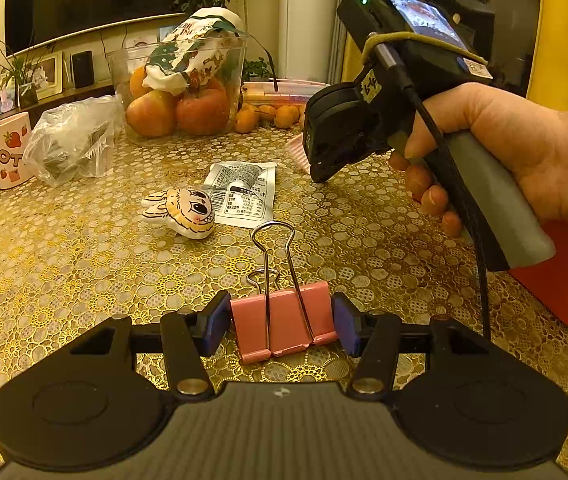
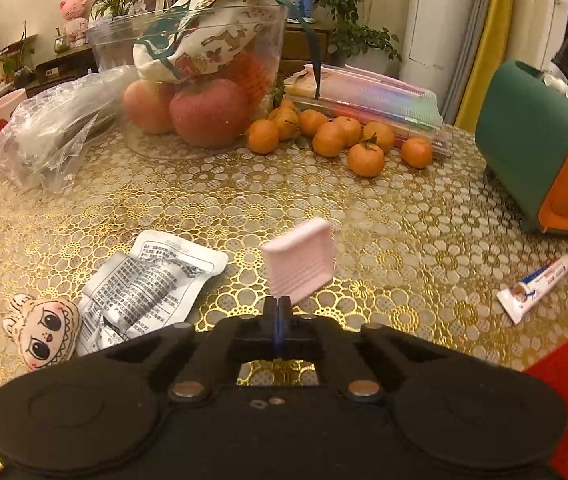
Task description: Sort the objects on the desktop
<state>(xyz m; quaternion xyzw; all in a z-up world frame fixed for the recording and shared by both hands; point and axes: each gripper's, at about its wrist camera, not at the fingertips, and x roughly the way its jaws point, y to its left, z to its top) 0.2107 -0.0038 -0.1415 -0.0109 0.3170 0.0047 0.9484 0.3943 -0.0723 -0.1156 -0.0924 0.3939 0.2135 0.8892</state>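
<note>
The tabletop (image 2: 383,216), covered in gold lace, is crowded at its far side by a clear fruit container (image 2: 204,72) and loose tangerines (image 2: 365,158). A pink binder clip (image 1: 284,322) is clamped between the left gripper (image 1: 282,322) fingers near the front edge. A small pink ridged piece (image 2: 299,262) is pinched upright by the fully closed right gripper (image 2: 280,308) fingers, above the tabletop.

left gripper (image 1: 282,322) clamps pink binder clip (image 1: 284,322).
</note>
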